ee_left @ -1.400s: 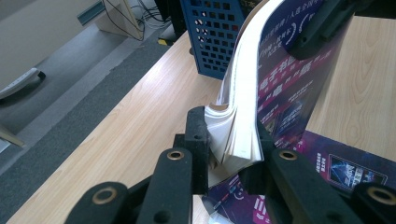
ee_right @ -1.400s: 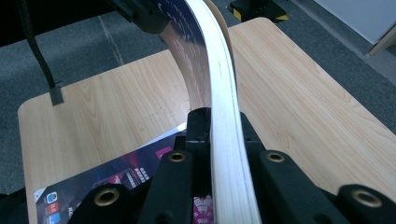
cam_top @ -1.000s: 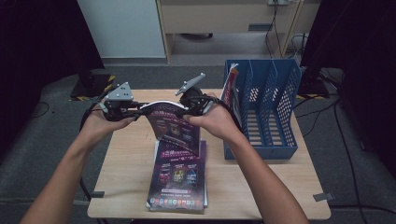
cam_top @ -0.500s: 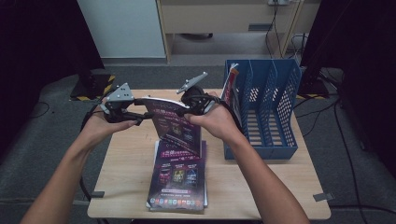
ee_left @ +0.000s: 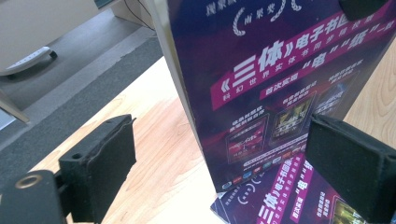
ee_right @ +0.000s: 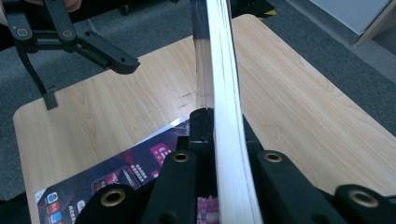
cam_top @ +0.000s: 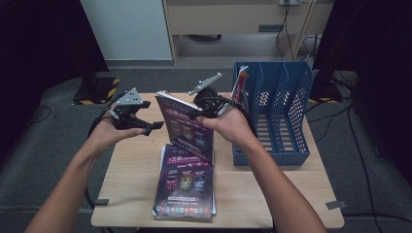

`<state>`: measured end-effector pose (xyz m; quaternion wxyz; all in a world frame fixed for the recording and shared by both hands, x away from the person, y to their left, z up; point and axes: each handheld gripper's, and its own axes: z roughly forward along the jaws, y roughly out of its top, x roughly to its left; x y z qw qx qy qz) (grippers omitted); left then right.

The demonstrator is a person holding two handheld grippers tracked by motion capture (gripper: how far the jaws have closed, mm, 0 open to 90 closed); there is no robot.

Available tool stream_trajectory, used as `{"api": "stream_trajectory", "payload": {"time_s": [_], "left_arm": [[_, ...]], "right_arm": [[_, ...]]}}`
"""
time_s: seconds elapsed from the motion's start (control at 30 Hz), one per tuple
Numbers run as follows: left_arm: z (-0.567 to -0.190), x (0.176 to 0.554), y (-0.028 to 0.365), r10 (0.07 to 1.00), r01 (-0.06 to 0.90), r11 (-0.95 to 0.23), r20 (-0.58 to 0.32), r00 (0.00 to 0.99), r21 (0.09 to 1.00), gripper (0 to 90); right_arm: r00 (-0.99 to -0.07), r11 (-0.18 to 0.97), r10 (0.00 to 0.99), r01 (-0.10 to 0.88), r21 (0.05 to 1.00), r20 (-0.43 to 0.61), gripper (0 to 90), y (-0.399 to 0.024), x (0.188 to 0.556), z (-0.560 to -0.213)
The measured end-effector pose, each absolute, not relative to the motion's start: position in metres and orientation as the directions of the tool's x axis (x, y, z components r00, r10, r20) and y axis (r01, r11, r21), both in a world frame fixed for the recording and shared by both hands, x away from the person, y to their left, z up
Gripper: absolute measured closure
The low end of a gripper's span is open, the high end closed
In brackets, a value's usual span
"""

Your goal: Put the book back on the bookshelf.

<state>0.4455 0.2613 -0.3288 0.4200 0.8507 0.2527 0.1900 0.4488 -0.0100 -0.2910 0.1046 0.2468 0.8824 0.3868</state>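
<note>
A purple-covered book (cam_top: 187, 128) stands upright above the wooden table (cam_top: 126, 189), its lower edge near a stack of like books (cam_top: 187, 187). My right gripper (cam_top: 197, 112) is shut on the book's upper right part; in the right gripper view the jaws (ee_right: 223, 121) clamp the white page edge (ee_right: 224, 70). My left gripper (cam_top: 148, 127) is just left of the book. Its jaws have just been opening and now stand wide. In the left gripper view the pads (ee_left: 107, 158) flank the cover (ee_left: 280, 70) without touching it.
A blue file rack (cam_top: 282, 111) with upright dividers stands on the table's right side, a thin booklet (cam_top: 239, 82) in its leftmost slot. The right gripper view shows bare wood to the book's right (ee_right: 303, 116). Grey carpet and cables surround the table.
The left gripper let go of the book's left edge, opened wide and drew slightly left. The right gripper kept hold, and the book stands more upright.
</note>
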Motion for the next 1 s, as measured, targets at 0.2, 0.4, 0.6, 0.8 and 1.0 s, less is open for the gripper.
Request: {"api": "stream_trajectory", "payload": {"time_s": [0.2,0.4,0.6,0.8,1.0], "left_arm": [[-0.333,0.446,0.261,0.591,0.286,-0.516,0.095,0.801,0.807,5.5],[-0.334,0.446,0.261,0.595,0.293,-0.512,0.086,0.799,0.808,4.4],[-0.339,0.444,0.259,0.595,0.299,-0.51,0.079,0.8,0.807,4.2],[-0.348,0.437,0.259,0.596,0.295,-0.513,0.087,0.798,0.806,3.8],[-0.367,0.428,0.262,0.614,0.311,-0.498,0.077,0.785,0.809,3.6]], "right_arm": [[-0.855,0.573,0.518,0.351,0.74,0.005,83.0,-0.013,0.448,-0.289],[-0.851,0.566,0.526,0.351,0.745,0.001,83.0,-0.017,0.446,-0.284],[-0.848,0.565,0.53,0.348,0.748,-0.005,83.0,-0.021,0.442,-0.276],[-0.845,0.56,0.534,0.349,0.752,-0.006,83.0,-0.029,0.434,-0.27],[-0.842,0.547,0.539,0.349,0.76,-0.001,83.0,-0.041,0.421,-0.27]]}}
